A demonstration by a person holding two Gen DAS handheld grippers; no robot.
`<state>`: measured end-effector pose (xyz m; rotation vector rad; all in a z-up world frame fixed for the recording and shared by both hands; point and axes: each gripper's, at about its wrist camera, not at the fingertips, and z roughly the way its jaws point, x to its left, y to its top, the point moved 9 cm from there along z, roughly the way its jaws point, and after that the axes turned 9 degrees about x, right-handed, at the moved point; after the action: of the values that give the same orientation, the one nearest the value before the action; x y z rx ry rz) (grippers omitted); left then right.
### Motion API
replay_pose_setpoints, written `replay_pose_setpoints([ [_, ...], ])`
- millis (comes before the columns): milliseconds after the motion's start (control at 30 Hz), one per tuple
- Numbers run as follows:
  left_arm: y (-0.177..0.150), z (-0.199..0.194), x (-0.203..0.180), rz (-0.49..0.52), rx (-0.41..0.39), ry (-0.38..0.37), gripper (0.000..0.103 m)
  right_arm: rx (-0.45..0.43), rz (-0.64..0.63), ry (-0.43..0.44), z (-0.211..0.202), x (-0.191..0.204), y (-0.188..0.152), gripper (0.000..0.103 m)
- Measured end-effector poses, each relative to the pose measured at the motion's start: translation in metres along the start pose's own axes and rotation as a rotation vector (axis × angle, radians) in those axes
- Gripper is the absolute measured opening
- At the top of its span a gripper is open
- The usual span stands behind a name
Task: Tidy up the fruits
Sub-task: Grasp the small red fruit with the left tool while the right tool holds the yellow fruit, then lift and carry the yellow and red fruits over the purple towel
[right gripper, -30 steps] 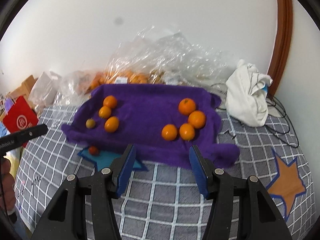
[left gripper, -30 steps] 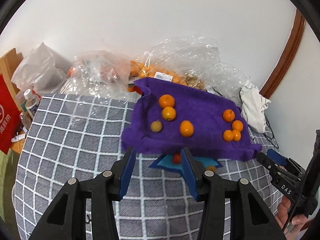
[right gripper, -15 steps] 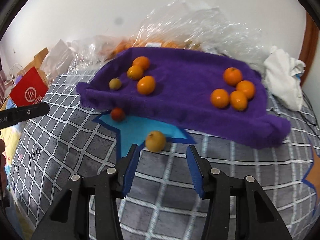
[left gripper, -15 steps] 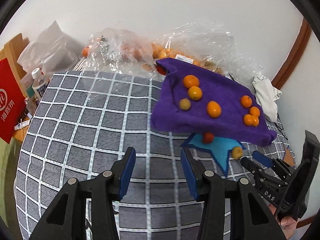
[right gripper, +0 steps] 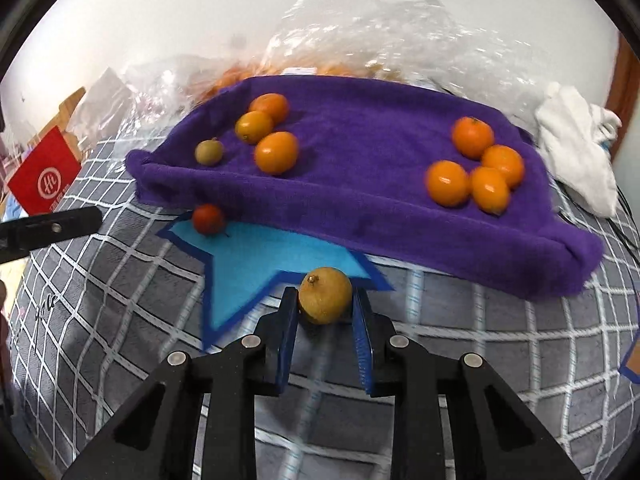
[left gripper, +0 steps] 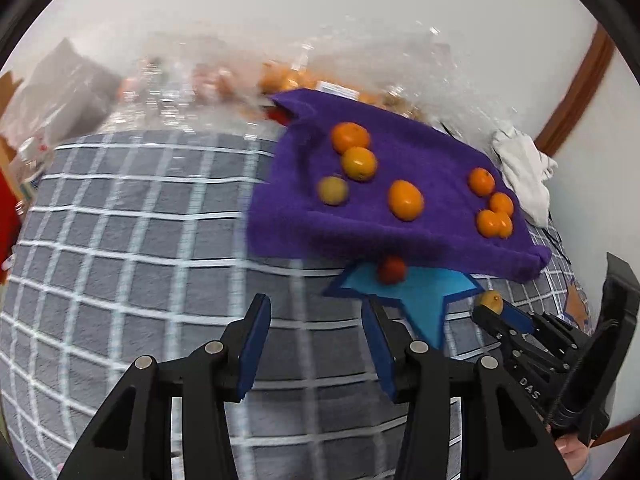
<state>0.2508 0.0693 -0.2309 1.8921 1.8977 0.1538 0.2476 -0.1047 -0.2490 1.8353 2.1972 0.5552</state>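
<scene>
Both grippers lower than second ago; right gripper (right gripper: 325, 300) jaws, earlier spread over purple towel (right gripper: 360, 208), now pinch yellowish fruit (right gripper: 325, 294) at tip of blue star patch (right gripper: 256, 268); left gripper (left gripper: 316, 320) jaws partly spread, nothing between, over grey checked cover (left gripper: 132, 240); red fruit (right gripper: 208, 219) at towel's edge, 10 o'clock from held fruit; oranges on towel; clear plastic bags (right gripper: 380, 32) against white wall, 12 o'clock; white cloth (right gripper: 576, 148) at 2 o'clock; red bag (right gripper: 44, 178) at 9 o'clock.
</scene>
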Motion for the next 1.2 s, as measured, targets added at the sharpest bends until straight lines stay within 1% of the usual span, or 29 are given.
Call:
replay_pose_setpoints([
  [133, 0.005, 0.018, -0.032, 0.043, 0.021, -0.033, 0.045, 0.012, 0.032, -0.053, -0.005, -0.034, -0.011, 0.027],
  [200, 0.007, 0.028, -0.044, 0.044, 0.021, -0.042, 0.045, 0.016, 0.050, -0.073, -0.009, -0.050, -0.019, 0.027],
  [367, 0.011, 0.050, -0.057, 0.030, 0.038, -0.032, 0.045, 0.014, 0.088, -0.095, -0.017, -0.080, -0.038, 0.027],
  [433, 0.011, 0.058, -0.060, 0.027, 0.046, -0.031, 0.040, 0.005, 0.098, -0.094, -0.021, -0.088, -0.043, 0.027],
  [467, 0.012, 0.058, -0.061, 0.031, 0.035, -0.024, 0.040, 0.002, 0.103, -0.090, -0.022, -0.091, -0.046, 0.027],
  [500, 0.013, 0.059, -0.062, 0.040, 0.026, -0.013, 0.037, 0.000, 0.106, -0.087, -0.023, -0.093, -0.047, 0.027],
  [600, 0.014, 0.061, -0.064, 0.063, 0.033, 0.021, 0.020, -0.001, 0.102, -0.090, -0.024, -0.093, -0.049, 0.027],
  [633, 0.014, 0.061, -0.066, 0.061, 0.041, 0.009, 0.020, -0.003, 0.103, -0.091, -0.025, -0.092, -0.048, 0.027],
  [700, 0.014, 0.058, -0.067, 0.056, 0.044, -0.001, 0.020, -0.008, 0.109, -0.084, -0.027, -0.090, -0.045, 0.027],
  [933, 0.008, 0.022, -0.068, 0.045, -0.004, -0.010, 0.020, -0.026, 0.117, -0.084, -0.042, -0.082, -0.036, 0.027],
  [1067, 0.003, -0.001, -0.068, 0.037, -0.031, -0.011, 0.020, -0.046, 0.125, -0.102, -0.060, -0.080, -0.030, 0.027],
  [1200, 0.000, -0.028, -0.068, 0.031, -0.068, -0.005, 0.020, -0.090, 0.124, -0.110, -0.085, -0.078, -0.025, 0.027],
])
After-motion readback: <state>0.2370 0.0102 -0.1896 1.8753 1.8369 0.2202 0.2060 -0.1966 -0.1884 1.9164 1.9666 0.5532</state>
